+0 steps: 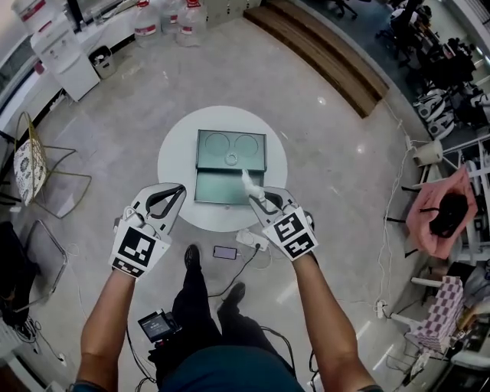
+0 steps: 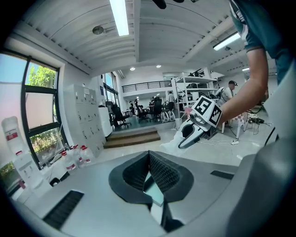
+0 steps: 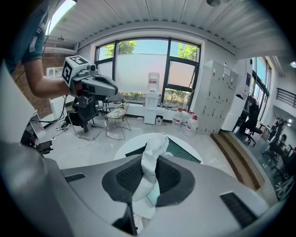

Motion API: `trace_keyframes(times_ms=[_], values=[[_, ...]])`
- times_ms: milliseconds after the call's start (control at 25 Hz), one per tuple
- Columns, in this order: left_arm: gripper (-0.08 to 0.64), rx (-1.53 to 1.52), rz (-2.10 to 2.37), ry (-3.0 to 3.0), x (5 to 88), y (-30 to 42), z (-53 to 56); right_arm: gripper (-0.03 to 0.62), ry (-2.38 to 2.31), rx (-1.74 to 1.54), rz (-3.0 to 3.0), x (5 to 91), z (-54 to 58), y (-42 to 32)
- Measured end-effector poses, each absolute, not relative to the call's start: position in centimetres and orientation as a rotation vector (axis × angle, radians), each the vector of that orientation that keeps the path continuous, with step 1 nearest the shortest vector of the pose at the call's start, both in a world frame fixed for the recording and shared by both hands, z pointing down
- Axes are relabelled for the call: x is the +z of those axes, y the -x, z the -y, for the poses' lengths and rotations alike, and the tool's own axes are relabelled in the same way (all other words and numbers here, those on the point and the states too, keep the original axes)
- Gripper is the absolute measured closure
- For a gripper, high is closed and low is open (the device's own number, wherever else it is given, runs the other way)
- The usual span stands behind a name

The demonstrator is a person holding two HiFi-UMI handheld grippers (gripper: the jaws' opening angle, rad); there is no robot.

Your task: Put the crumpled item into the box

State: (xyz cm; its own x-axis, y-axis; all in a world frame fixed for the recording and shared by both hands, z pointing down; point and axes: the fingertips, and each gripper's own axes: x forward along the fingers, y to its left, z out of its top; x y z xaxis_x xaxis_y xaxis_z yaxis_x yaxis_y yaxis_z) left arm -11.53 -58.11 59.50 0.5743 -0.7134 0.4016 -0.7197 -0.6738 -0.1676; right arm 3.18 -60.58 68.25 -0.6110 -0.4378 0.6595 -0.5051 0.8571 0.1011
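A dark green box (image 1: 222,188) lies open on the round white table (image 1: 176,157), its lid (image 1: 231,150) folded back on the far side. My right gripper (image 1: 257,198) hovers over the box's near right corner, shut on a crumpled white item (image 1: 247,182) that sticks up past its tips. In the right gripper view the item (image 3: 153,150) stands between the pads (image 3: 173,178), with the box (image 3: 182,152) beyond. My left gripper (image 1: 179,190) hangs over the table's near left edge, shut and holding nothing; its pads (image 2: 162,173) meet at the tip.
A phone (image 1: 225,252) and a power strip (image 1: 251,240) lie on the floor by the person's feet. A chair with a patterned bag (image 1: 29,167) stands at the left, water bottles (image 1: 164,19) at the back, a wooden step (image 1: 329,53) at the back right.
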Motion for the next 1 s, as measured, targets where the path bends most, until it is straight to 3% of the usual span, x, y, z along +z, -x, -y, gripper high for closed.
trace_keyframes(times_ms=[1000], values=[[0.541, 0.701, 1.2, -2.659, 75.2, 16.8, 66.3, 0.517, -0.478, -0.078, 2.011, 87.3, 68.4, 0.1]])
